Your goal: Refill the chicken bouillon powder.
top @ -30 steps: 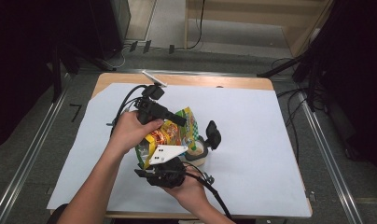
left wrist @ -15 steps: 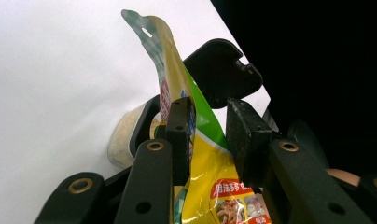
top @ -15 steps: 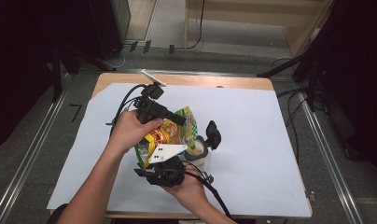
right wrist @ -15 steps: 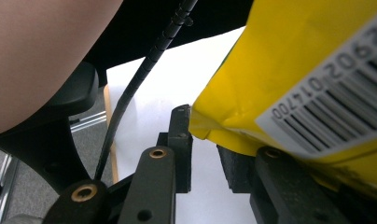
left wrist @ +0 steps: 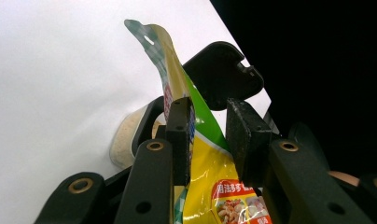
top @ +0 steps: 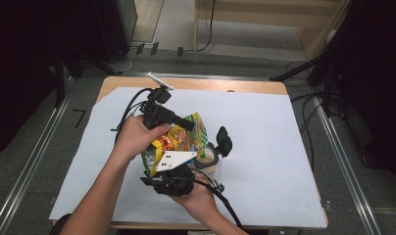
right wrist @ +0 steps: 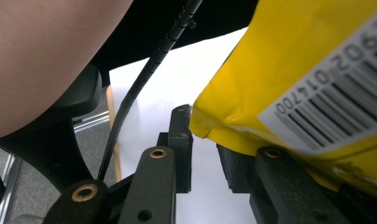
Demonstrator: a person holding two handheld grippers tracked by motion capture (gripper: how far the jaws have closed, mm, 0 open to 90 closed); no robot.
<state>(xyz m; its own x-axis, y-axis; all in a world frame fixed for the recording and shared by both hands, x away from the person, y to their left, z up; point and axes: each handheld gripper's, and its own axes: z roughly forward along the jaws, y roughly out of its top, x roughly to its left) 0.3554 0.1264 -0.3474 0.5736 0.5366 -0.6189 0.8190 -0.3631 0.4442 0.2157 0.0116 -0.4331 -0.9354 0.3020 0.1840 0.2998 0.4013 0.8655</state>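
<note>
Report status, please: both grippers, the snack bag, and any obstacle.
Left gripper around snack bag top, grip unconfirmed. Right gripper at bag's lower corner, grip unclear. Open-lidded container close beside bag.

In the high view, the snack bag (top: pixel 179 142) is largely covered by the left hand (top: pixel 137 137) and the right gripper's grey plate, so its print is unreadable. The small container (top: pixel 209 160) beside it sits half behind the bag, its contents too small to identify. In the right gripper view, the bag's barcode runs off the right edge.
</note>
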